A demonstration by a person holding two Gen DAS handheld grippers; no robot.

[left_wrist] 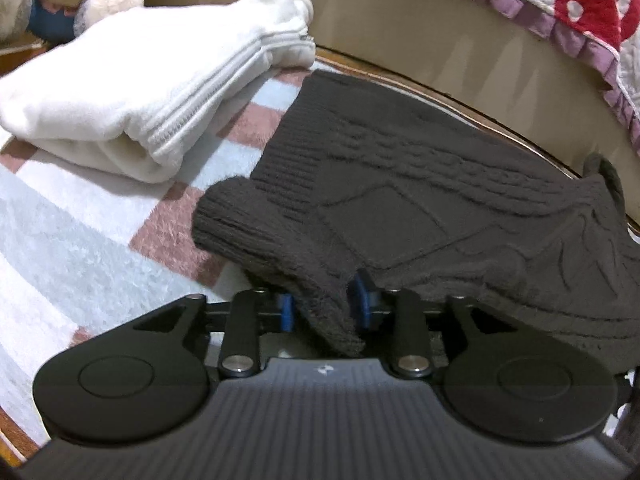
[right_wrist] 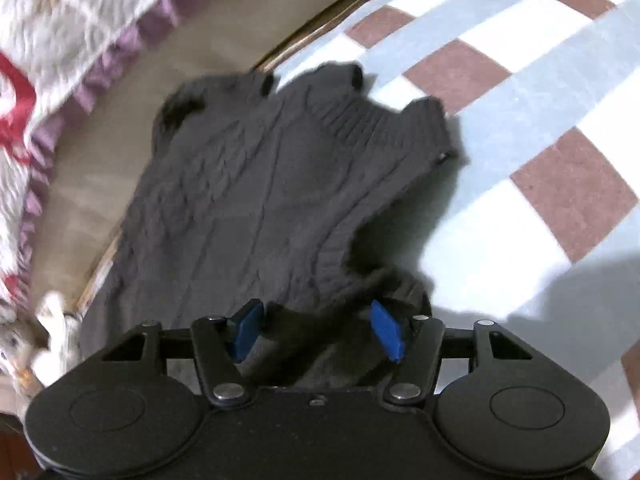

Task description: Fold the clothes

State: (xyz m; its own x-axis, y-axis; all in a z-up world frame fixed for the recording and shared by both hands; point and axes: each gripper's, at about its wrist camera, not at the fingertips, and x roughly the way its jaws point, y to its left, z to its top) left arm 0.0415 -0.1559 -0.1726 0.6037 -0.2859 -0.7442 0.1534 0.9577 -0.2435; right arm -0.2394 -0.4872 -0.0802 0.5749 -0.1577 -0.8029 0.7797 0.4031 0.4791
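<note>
While both grippers' fingers [left_wrist: 286,312] stand apart around loose knit, gripping nothing, the dark sweater [left_wrist: 420,184] could slump unfolded off the table [right_wrist: 320,28].

Dark grey cable-knit sweater [right_wrist: 248,184] folded flat at table edge; folded white garment [left_wrist: 152,80] beside it
</note>
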